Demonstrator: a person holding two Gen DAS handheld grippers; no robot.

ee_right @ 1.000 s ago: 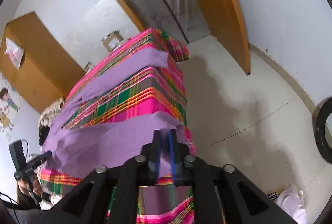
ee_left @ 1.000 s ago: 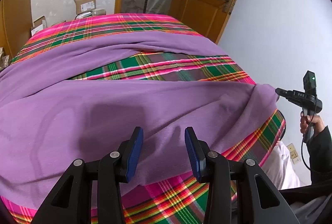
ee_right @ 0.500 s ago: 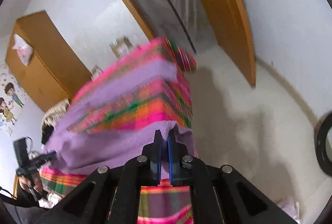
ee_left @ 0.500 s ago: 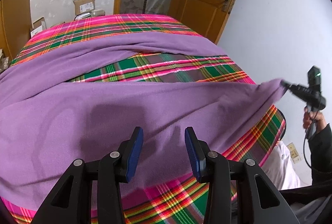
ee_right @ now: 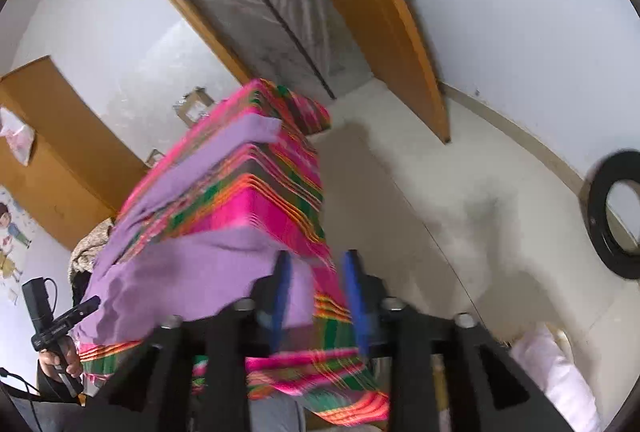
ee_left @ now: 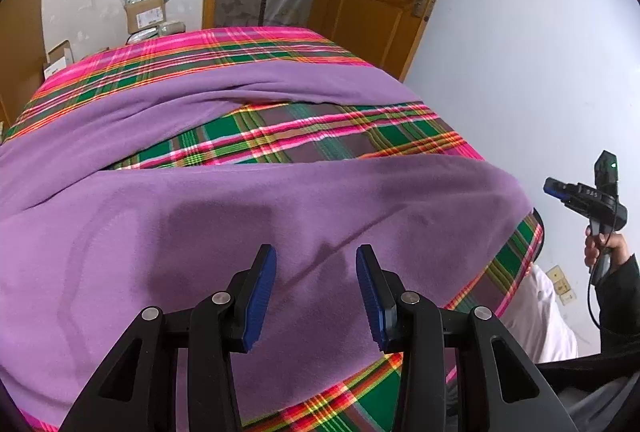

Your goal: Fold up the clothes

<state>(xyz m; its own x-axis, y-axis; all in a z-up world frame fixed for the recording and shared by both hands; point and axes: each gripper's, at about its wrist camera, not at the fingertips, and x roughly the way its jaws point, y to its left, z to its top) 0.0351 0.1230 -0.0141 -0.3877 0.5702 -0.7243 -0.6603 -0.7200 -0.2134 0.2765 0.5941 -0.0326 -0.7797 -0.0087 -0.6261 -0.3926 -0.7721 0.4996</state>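
soft purple garment (ee_left: 280,232) draped; left gripper (ee_left: 316,292) agape | right gripper (ee_right: 316,296) opening, seemingly empty

We see the purple garment (ee_left: 280,216) spread flat across the plaid-covered table (ee_left: 320,136), its far strip folded over, one edge overhanging.

I am seeing my left gripper (ee_left: 316,290) and right gripper (ee_right: 316,292) showing black angular frames, silver round screws and ribbed blue pads (ee_left: 260,296), while a black cable and a dark sleeve (ee_left: 618,296) are trailing behind the pistol-style handle.
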